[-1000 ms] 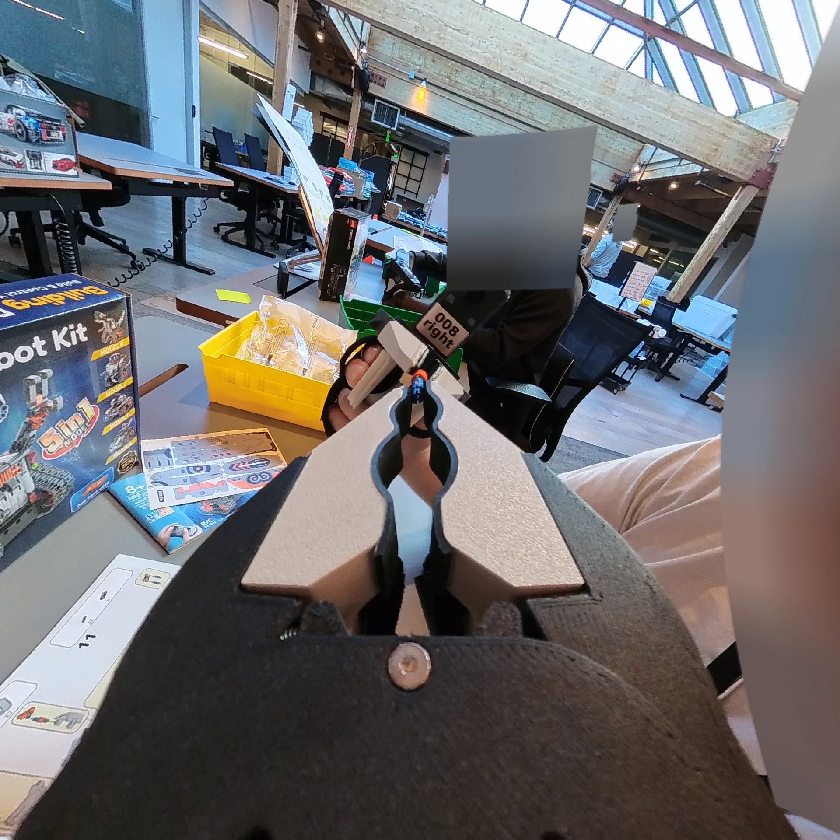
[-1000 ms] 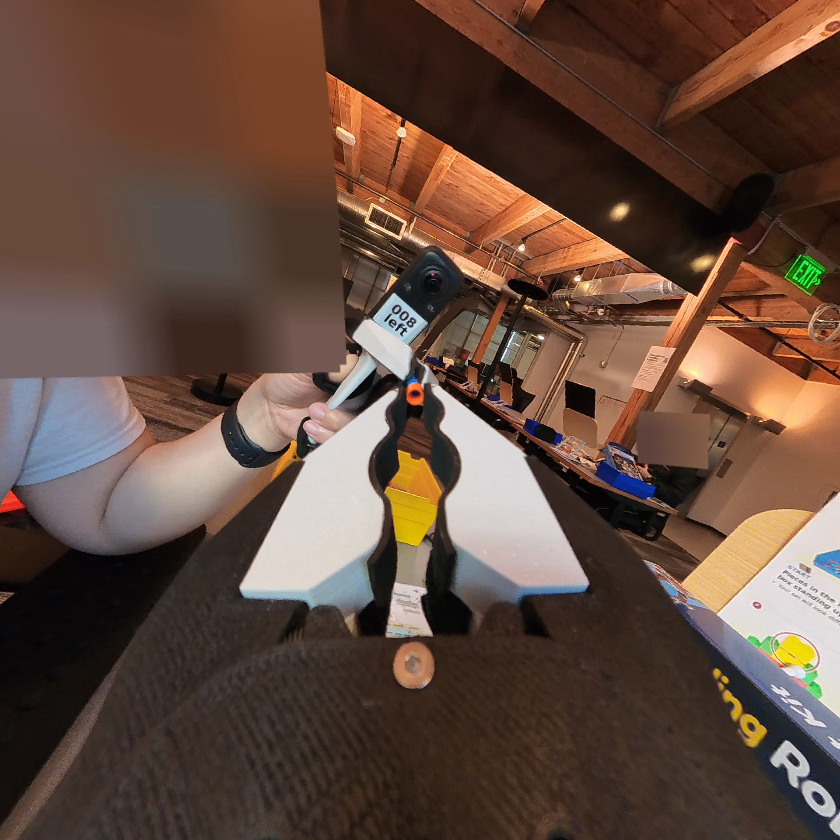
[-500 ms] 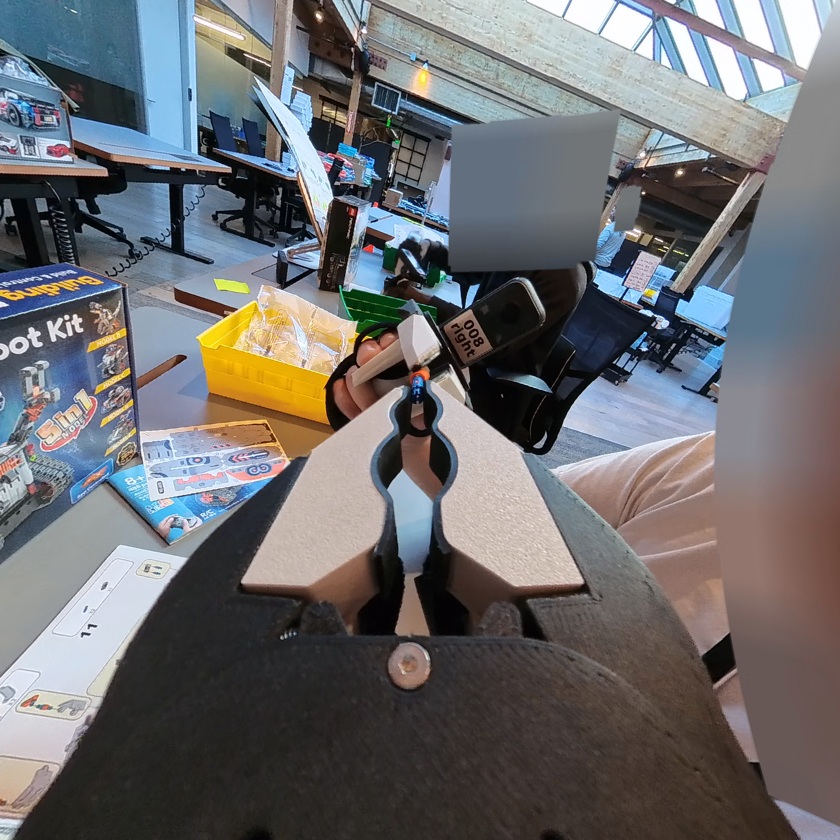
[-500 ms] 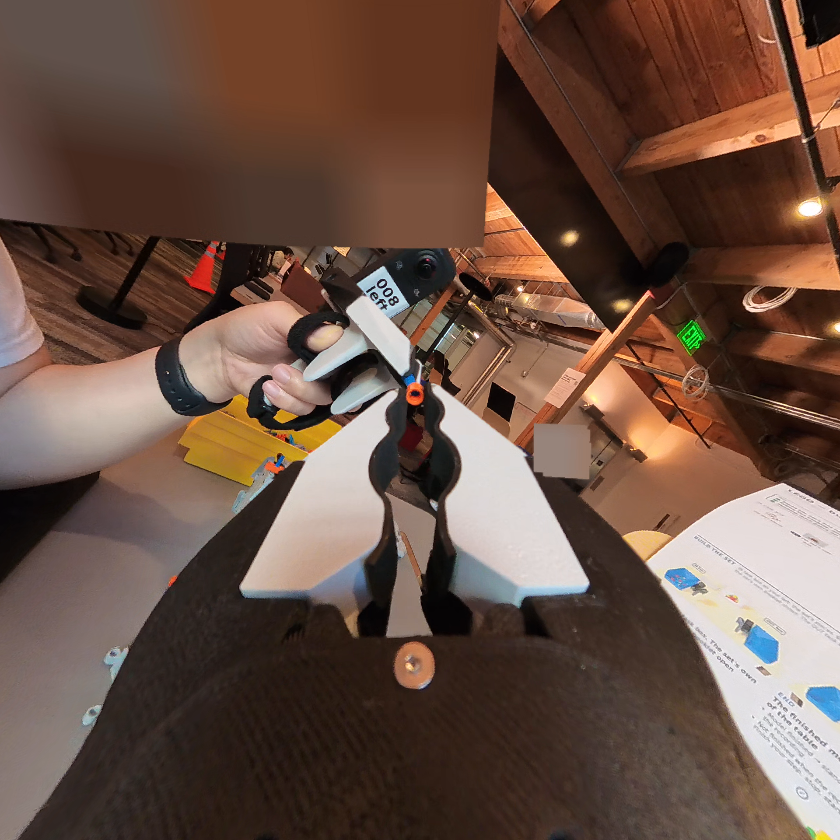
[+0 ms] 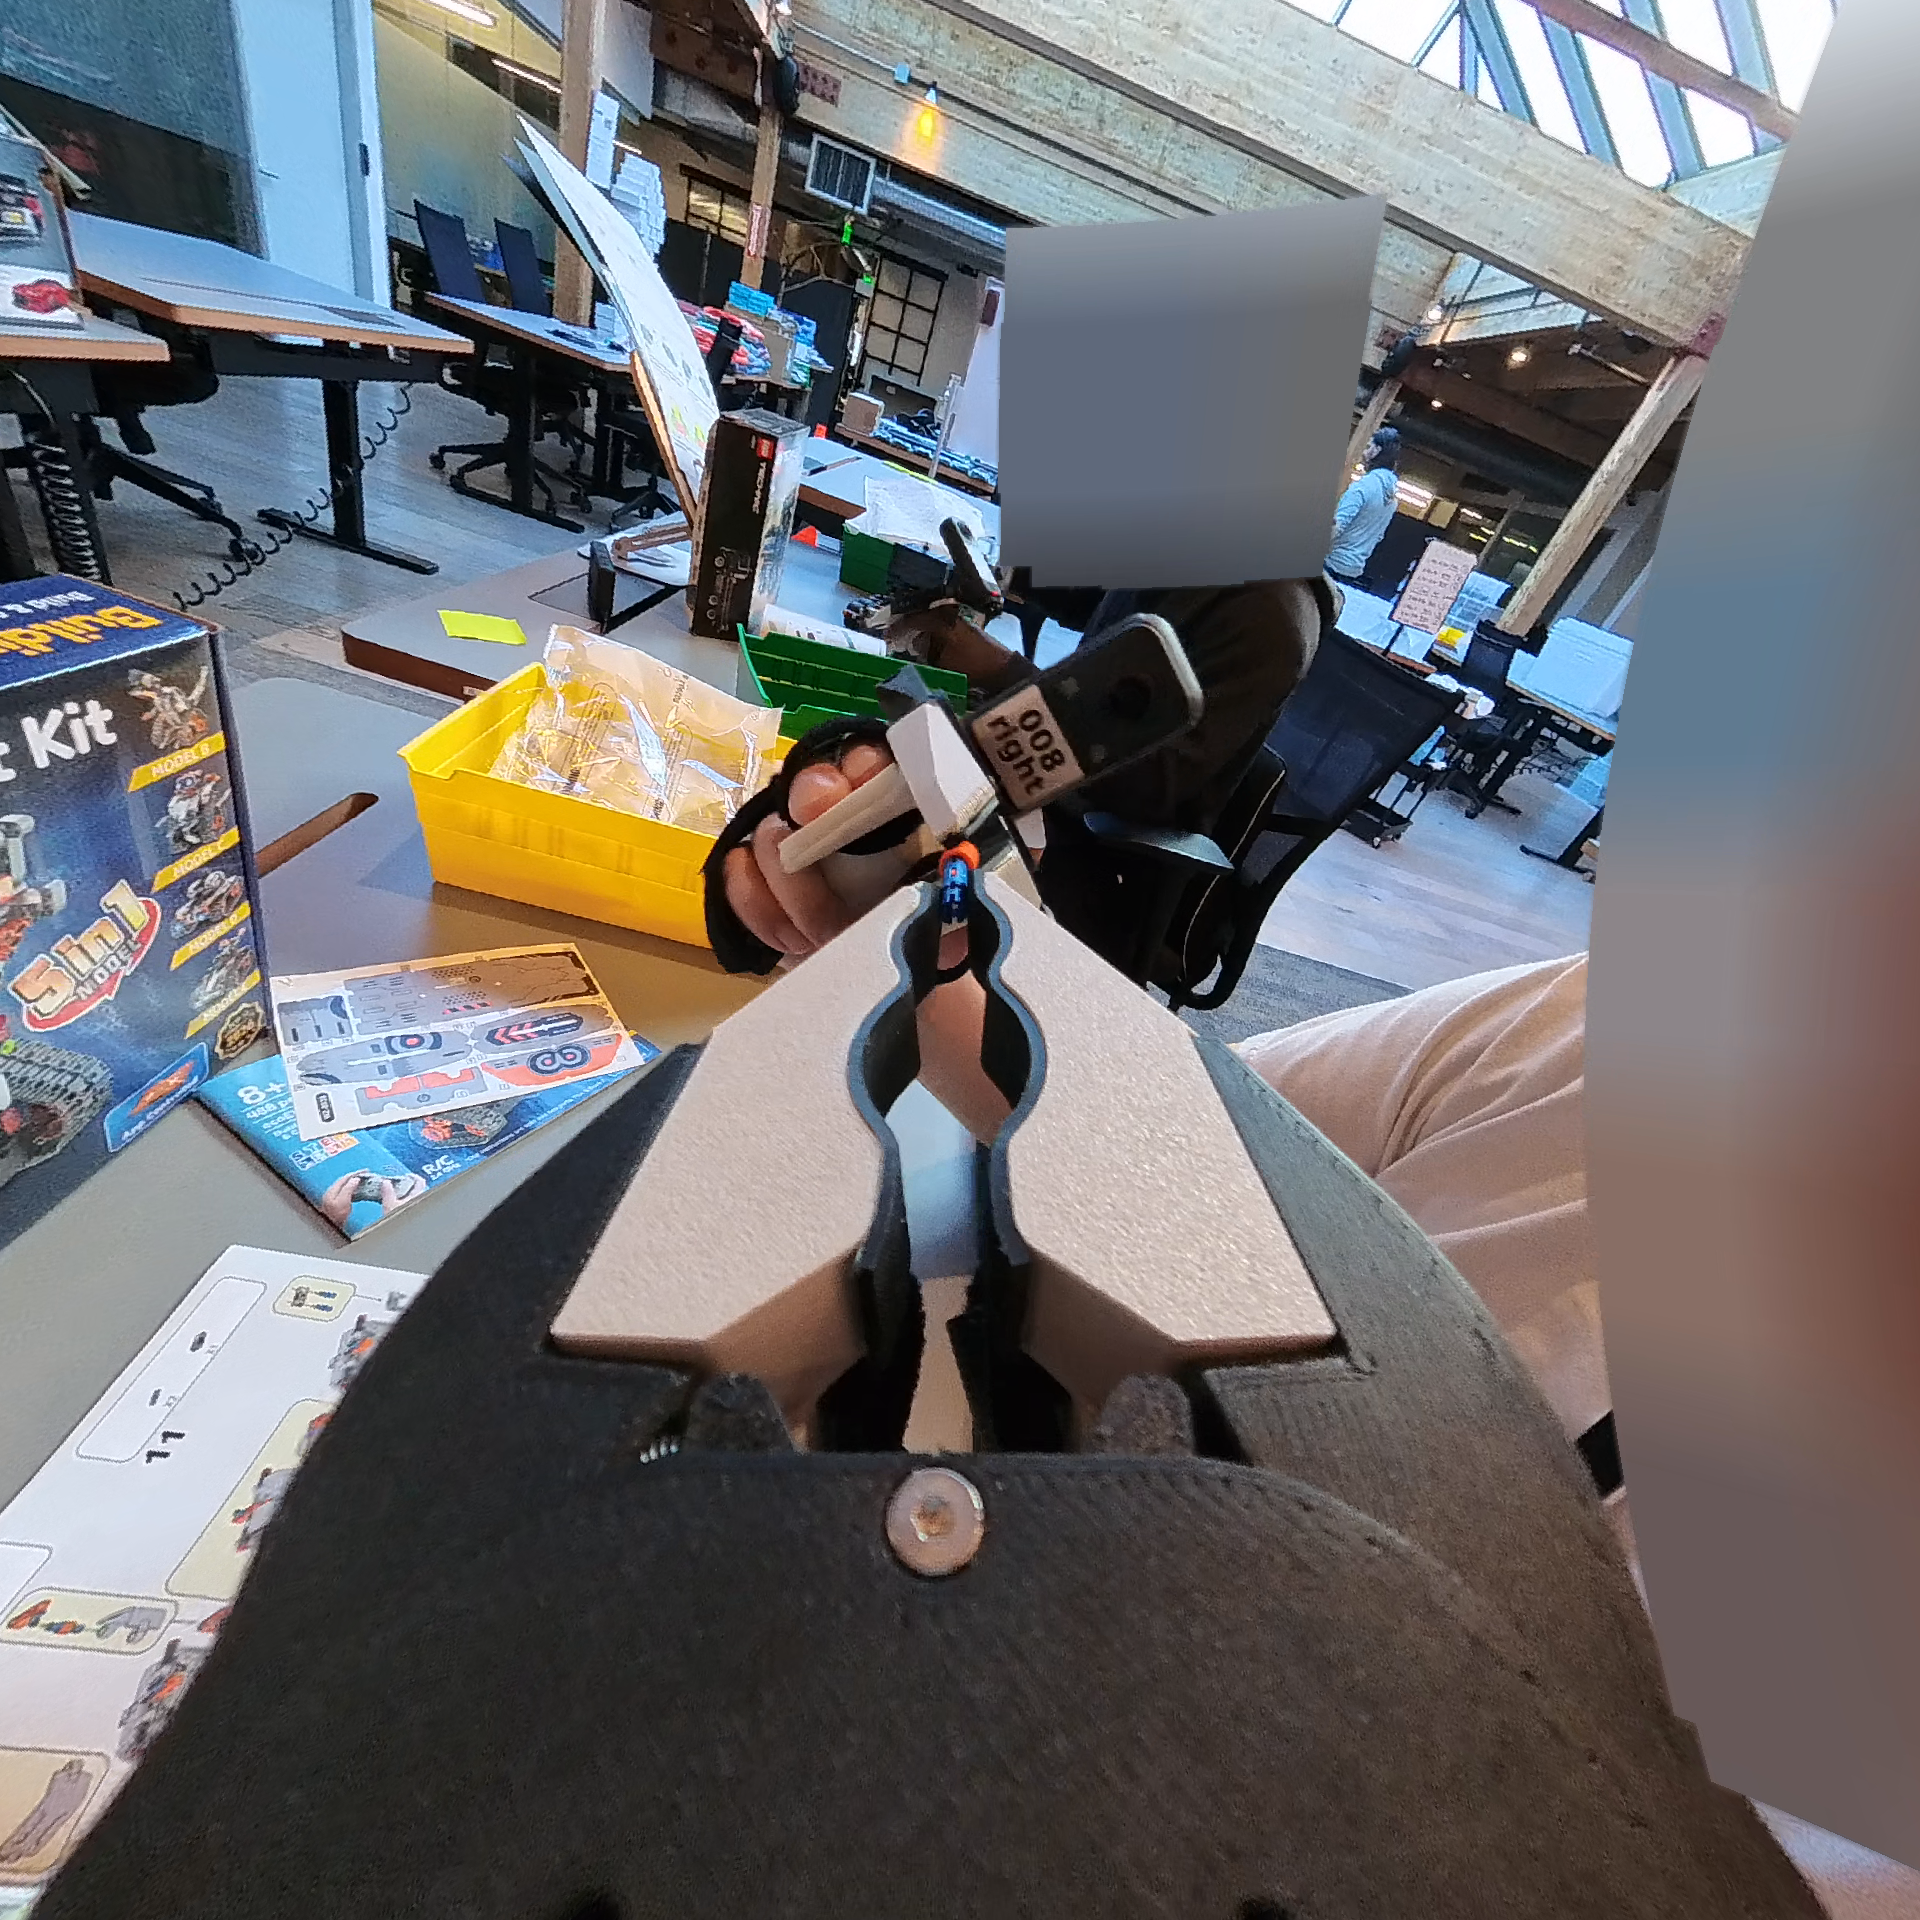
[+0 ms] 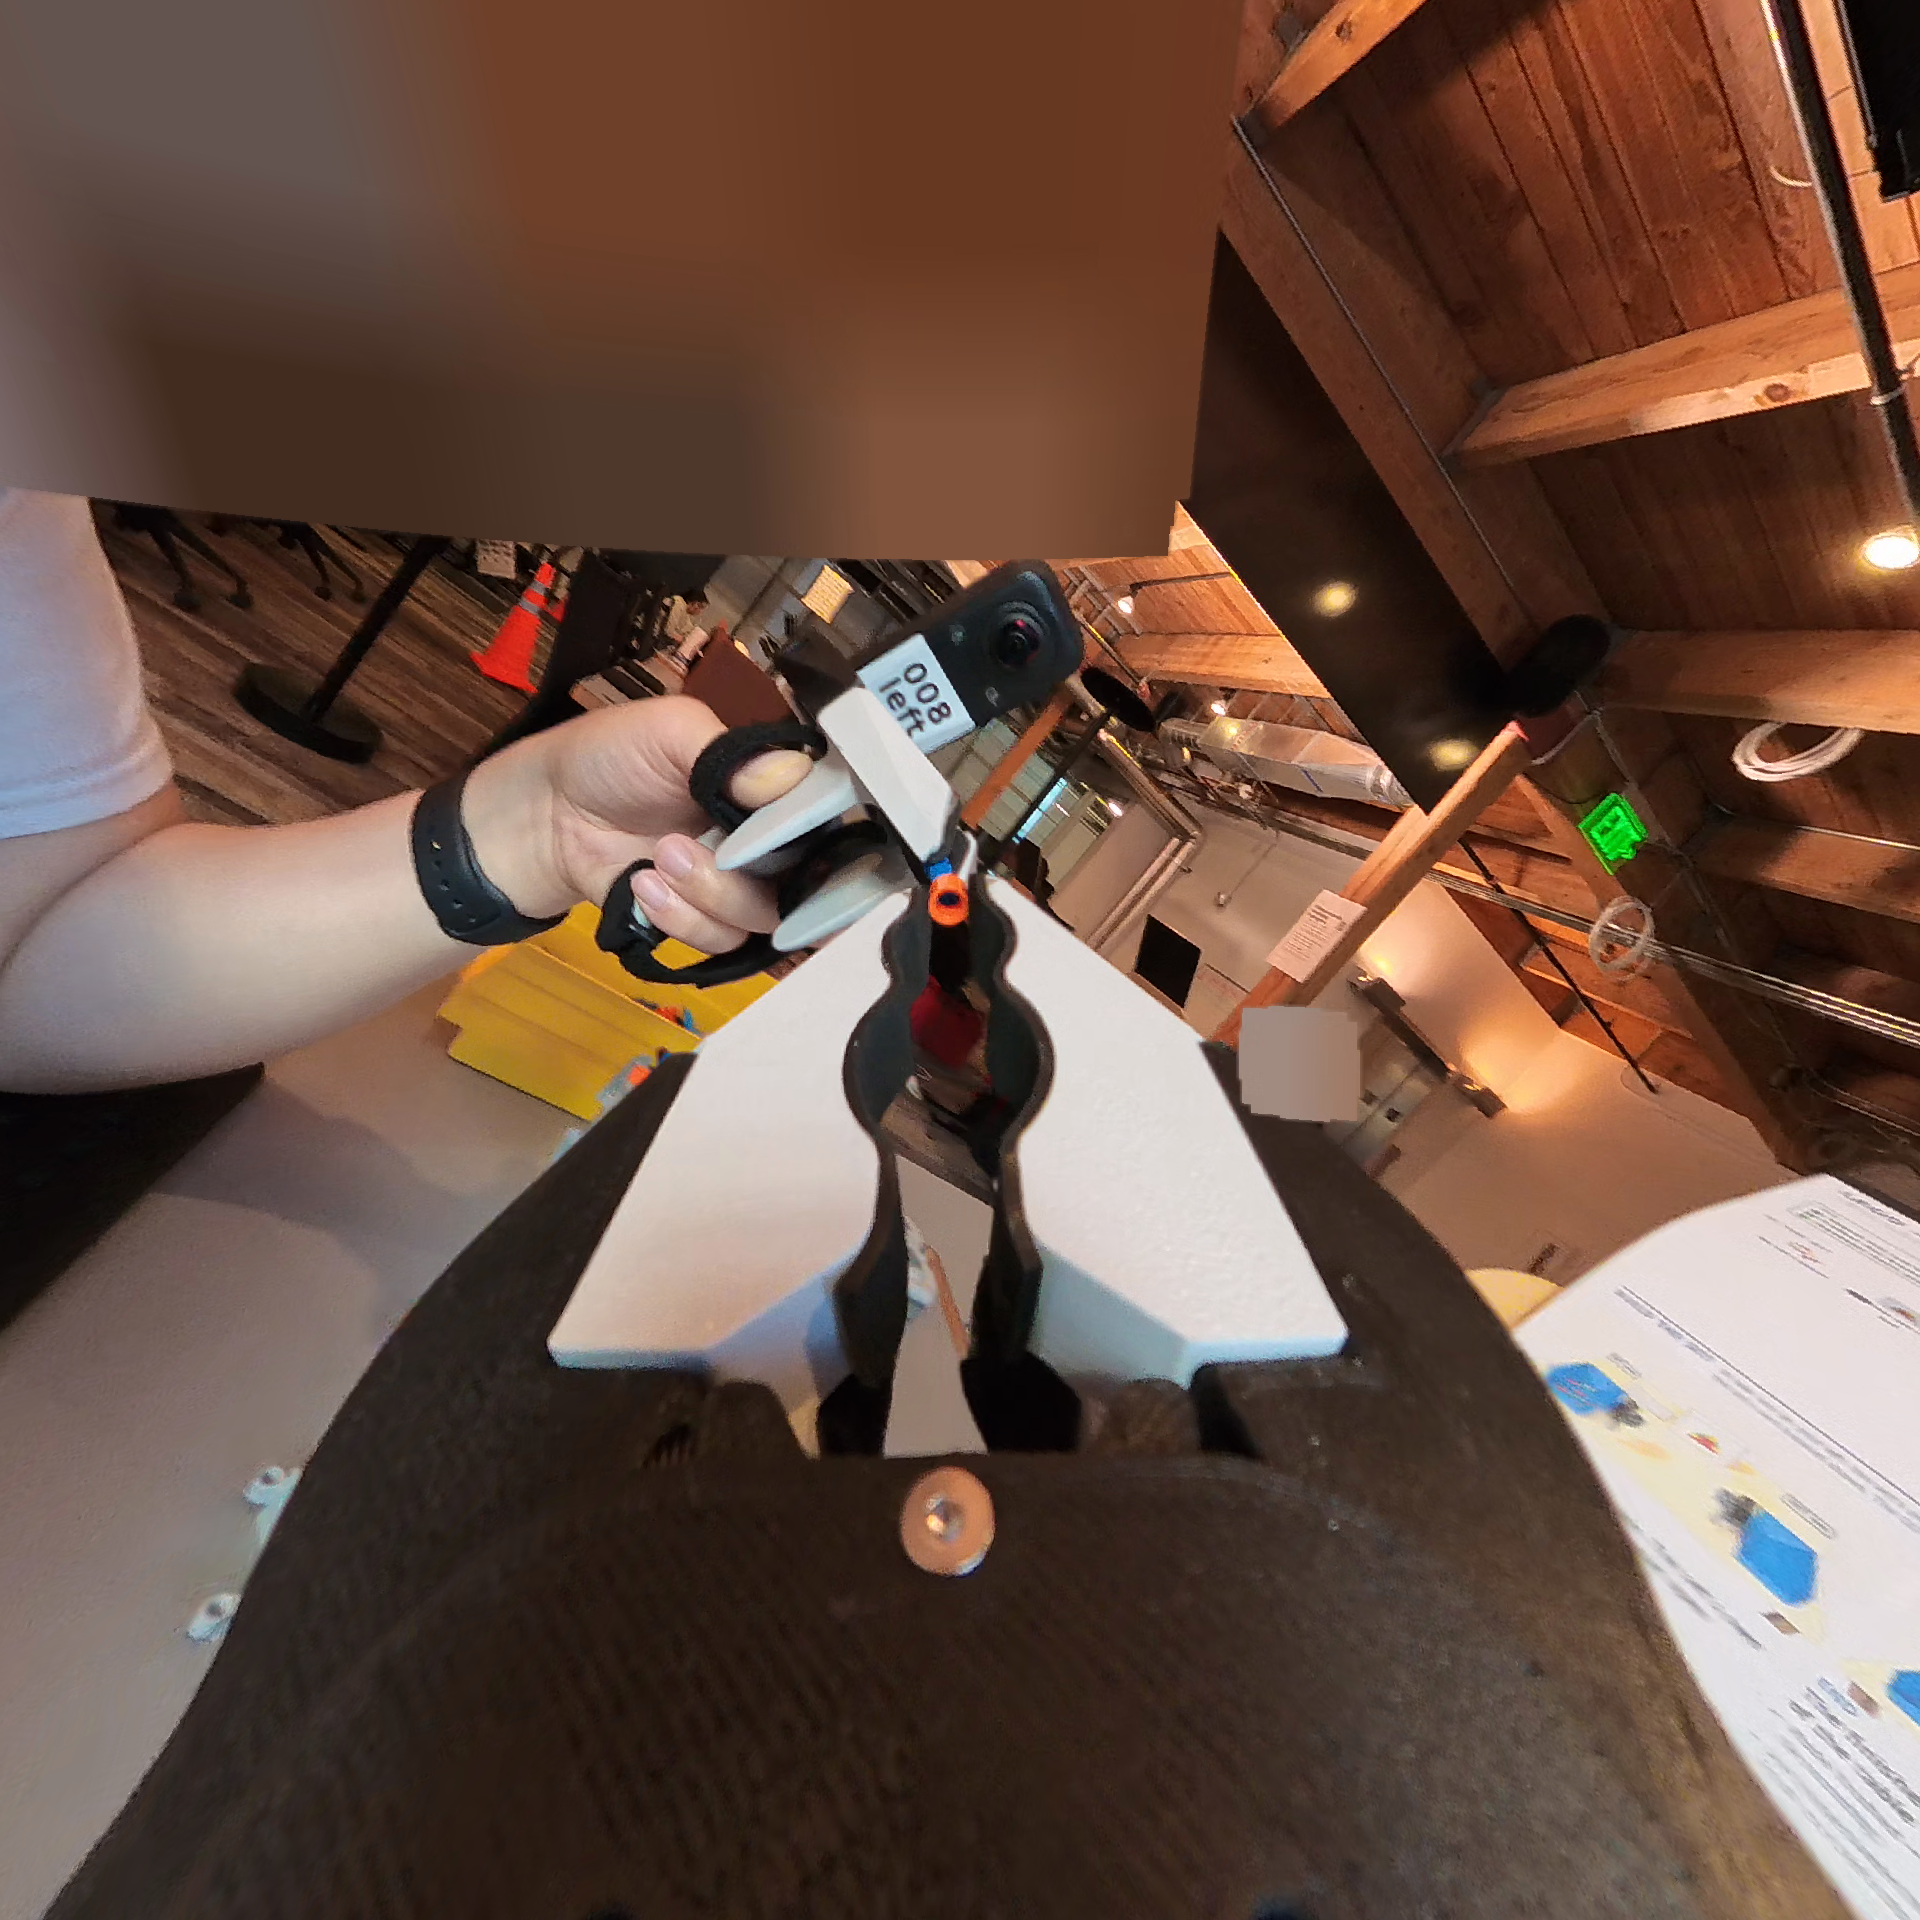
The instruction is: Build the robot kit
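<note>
I'm pinching one tiny orange-and-blue piece (image 5: 954,891) between both closed grippers, left gripper (image 5: 952,914), right gripper (image 6: 945,914), one yellow bin (image 5: 561,821) holding clear bags (image 5: 634,738) left of my fingertips.

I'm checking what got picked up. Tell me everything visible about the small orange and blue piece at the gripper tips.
The small piece is a short stack of tiny plastic parts: an orange ring-shaped end and a blue section. It is held in the air, pinched between the tips of the left gripper and the right gripper, which meet nose to nose.

Grey table (image 5: 343,914) — yellow bin (image 5: 561,831) holding clear plastic bags (image 5: 634,727); blue kit box (image 5: 94,862) at left, sticker sheet (image 5: 447,1023) over a blue booklet (image 5: 353,1164); green bin (image 5: 821,675) behind.
</note>
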Tool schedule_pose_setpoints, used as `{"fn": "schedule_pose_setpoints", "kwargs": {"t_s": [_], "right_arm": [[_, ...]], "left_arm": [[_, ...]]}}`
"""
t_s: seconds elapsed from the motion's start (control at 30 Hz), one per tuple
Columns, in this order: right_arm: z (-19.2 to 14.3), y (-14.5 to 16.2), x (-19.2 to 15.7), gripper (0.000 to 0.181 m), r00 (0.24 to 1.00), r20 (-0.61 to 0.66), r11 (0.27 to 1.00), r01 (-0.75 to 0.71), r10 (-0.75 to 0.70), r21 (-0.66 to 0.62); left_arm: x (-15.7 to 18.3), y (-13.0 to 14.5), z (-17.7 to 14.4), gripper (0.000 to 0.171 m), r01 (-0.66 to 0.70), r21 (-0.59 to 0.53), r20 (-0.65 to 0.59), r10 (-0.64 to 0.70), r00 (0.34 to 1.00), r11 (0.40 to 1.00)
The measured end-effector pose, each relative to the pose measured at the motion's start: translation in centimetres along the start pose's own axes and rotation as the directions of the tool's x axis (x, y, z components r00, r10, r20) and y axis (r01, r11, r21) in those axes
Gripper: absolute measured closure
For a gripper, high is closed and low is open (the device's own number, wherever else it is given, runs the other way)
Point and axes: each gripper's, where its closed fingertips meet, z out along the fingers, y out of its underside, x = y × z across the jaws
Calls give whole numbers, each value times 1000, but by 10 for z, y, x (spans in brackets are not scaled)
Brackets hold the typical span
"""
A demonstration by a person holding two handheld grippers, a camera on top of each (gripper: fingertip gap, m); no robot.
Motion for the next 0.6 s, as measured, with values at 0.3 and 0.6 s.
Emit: {"fn": "schedule_pose_setpoints", "kwargs": {"t_s": [0.3, 0.6], "right_arm": [[-2, -11, -10, 176, 969, 149, 967, -217, 197, 132], [-3, -12, -11, 175, 888, 257, 881, -433, 381, 190]], "left_arm": [[13, 4, 1, 168, 60, -21, -108, -62, 992, 998], [13, 5, 2, 169, 36, -33, -97, -39, 995, 999]]}}
